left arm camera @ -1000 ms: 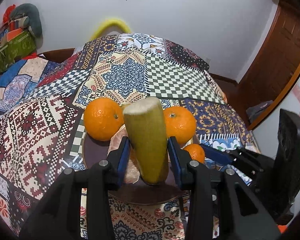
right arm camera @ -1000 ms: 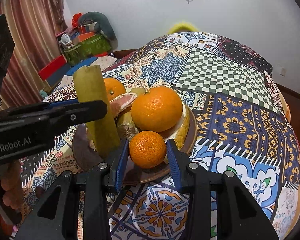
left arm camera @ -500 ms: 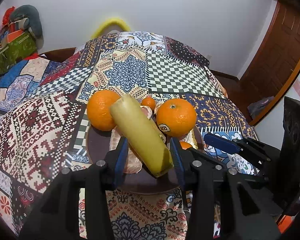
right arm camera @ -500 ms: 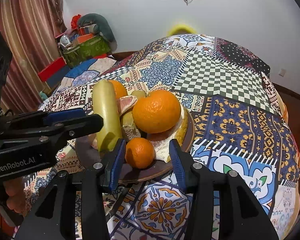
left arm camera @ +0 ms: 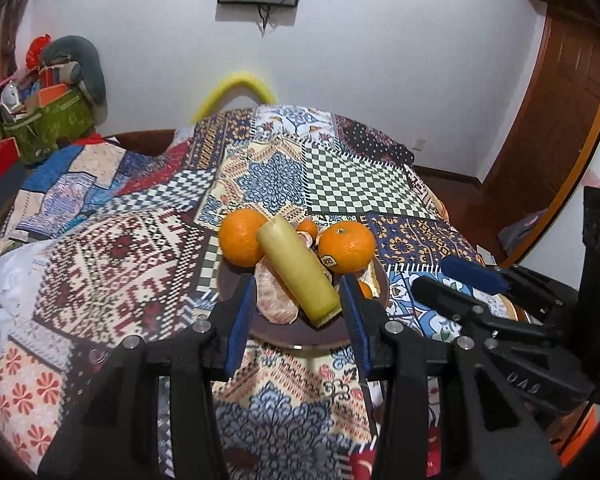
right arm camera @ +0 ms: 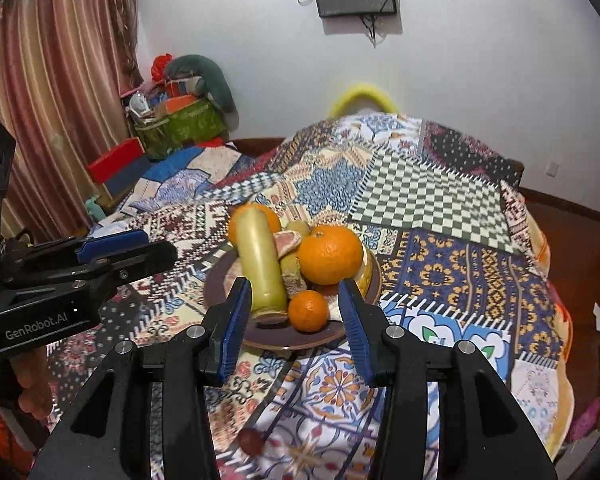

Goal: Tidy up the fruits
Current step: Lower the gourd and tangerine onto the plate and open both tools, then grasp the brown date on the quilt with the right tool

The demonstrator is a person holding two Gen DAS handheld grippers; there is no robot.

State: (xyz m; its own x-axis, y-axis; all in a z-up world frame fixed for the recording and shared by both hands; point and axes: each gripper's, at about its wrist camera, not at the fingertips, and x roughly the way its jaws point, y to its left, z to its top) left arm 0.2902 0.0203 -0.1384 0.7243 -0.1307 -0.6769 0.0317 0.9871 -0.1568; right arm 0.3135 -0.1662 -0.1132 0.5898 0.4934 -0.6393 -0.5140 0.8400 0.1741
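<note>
Blue-padded left gripper (left arm camera: 298, 312) is spread wide, jaws empty, sitting just short of the near rim of the brown plate (left arm camera: 300, 338). Nothing clamped. Right gripper (right arm camera: 292, 320) likewise gaping and empty, framing the small mandarin (right arm camera: 308, 311) from the near side without touching it.

Between the left jaws' line of sight: the pale yellow-green stalk (left arm camera: 296, 270) lies tilted on the plate, cut end toward the rim, far end propped against the left orange (left arm camera: 242, 238). It rests on the peeled citrus segments (left arm camera: 276, 298). Right orange (left arm camera: 347, 246), stickered, sits on the plate's other side. A second small mandarin (left arm camera: 307, 228) is tucked behind. All fruit is on the plate; plate sits on the patchwork cloth (left arm camera: 120, 264).

Judgement: stalk looks placed, so the step in hand is clearing out or picking the next adjust.

How to do it cleanly:
- Back the left gripper straight out along its own axis, no sideways sweep; the stalk's cut end is close to the right pad.
- Stalk is only leaning, so a nudge could roll it off the segments.
- Keep the two grippers apart; they're crowding the same rim.
- If right goes for the mandarin, close across its widest part, lift vertically.
</note>
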